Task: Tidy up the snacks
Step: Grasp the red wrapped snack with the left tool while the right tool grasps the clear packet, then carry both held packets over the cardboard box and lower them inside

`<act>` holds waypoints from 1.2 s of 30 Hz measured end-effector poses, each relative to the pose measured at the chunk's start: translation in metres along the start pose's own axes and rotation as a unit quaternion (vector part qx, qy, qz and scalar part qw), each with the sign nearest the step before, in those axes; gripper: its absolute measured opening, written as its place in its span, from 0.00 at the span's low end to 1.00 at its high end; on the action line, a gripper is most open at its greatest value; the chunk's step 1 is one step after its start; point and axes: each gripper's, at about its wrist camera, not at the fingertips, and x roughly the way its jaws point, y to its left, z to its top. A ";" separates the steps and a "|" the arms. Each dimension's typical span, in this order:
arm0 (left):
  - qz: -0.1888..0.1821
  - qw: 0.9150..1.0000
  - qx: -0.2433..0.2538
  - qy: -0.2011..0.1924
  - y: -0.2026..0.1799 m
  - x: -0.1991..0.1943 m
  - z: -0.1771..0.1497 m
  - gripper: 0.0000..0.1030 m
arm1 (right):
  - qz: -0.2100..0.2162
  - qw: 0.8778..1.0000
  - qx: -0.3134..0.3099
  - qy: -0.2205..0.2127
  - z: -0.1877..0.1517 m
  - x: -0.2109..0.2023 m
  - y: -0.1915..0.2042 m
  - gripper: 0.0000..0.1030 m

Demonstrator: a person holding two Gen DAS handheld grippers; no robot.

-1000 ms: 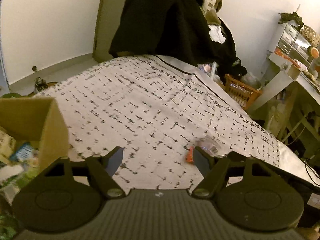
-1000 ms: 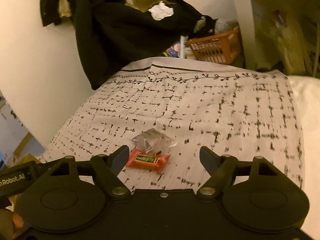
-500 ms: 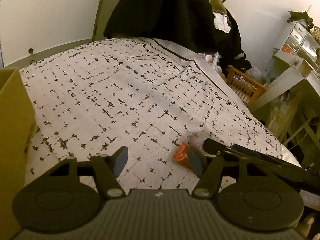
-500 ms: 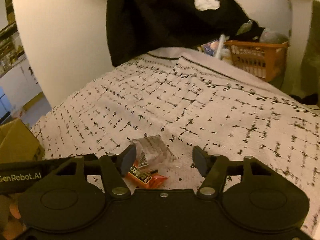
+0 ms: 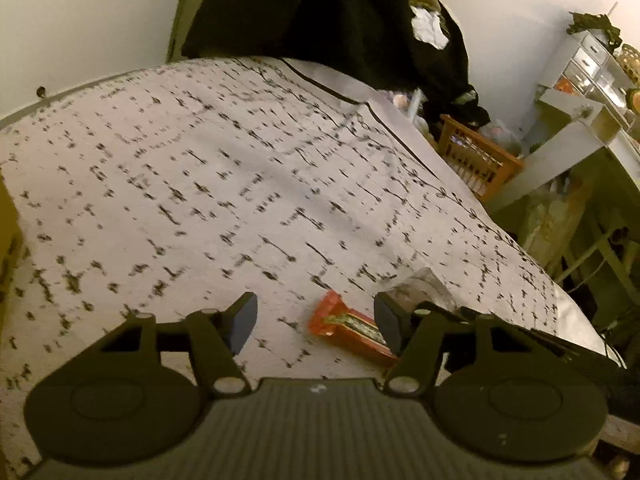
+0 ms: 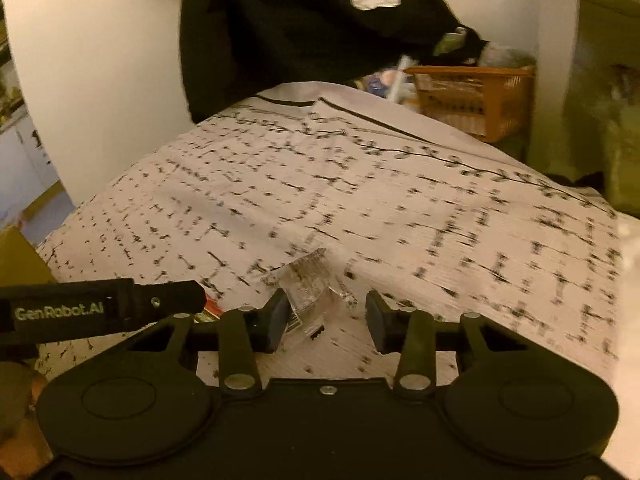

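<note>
We were mid-pickup: the right claw, closing but unclenched, straddled the clear crinkled wrapper; the left claw, released, bracketed the orange bar; next, both needed to clench.

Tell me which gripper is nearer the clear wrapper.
Right. The right gripper has just been closing, with the clear wrapper between its jaws, against the left pad. The left gripper is beside it, jaws around the orange bar.

The left gripper's finger covers the orange snack bar's near end; its label is unreadable.
</note>
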 end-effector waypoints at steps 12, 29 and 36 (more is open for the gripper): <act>0.082 0.997 0.005 0.005 -0.031 0.020 -0.003 0.66 | -0.032 0.999 0.030 -0.001 -0.020 -0.029 -0.022 0.40; 0.065 0.996 0.049 0.040 -0.019 -0.006 -0.020 0.17 | -0.048 0.998 0.042 -0.001 -0.026 -0.054 0.010 0.39; 0.067 0.997 0.028 0.024 0.000 -0.053 -0.010 0.17 | -0.036 0.998 0.045 -0.016 -0.021 -0.077 0.037 0.39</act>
